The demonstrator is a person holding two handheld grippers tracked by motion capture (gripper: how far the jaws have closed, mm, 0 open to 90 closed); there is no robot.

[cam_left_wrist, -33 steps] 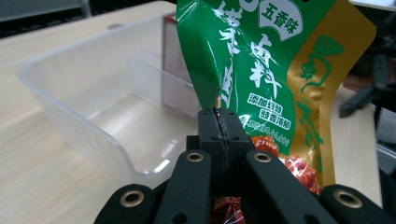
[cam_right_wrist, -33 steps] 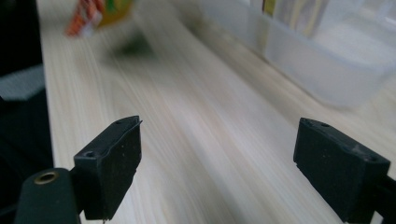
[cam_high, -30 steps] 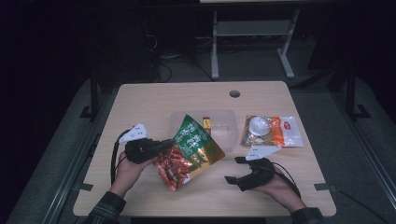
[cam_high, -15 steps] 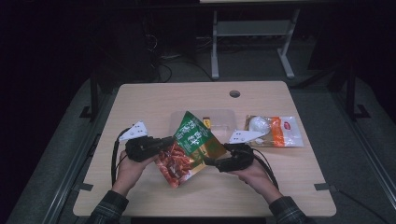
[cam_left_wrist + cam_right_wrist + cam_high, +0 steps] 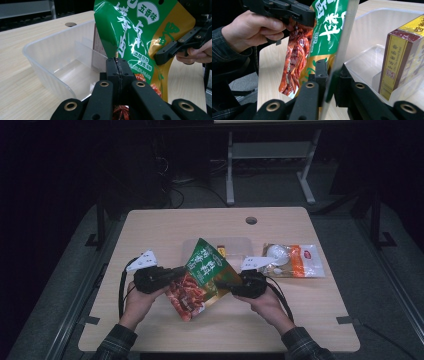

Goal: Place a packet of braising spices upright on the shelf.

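In the high view, most of the clear tray (image 5: 235,241) is hidden behind the raised snack bag (image 5: 202,277), and the print on the white-and-orange packet (image 5: 295,261) is too small to be read. In the left gripper view, the bag's (image 5: 140,37) top is cut off by the upper edge, and its lower part is covered by the left gripper (image 5: 117,66). In the right gripper view, the yellow box (image 5: 403,55) is cut off at the right edge, and the bag's (image 5: 322,32) near edge is blurred where it runs between the right gripper's (image 5: 331,72) jaws.
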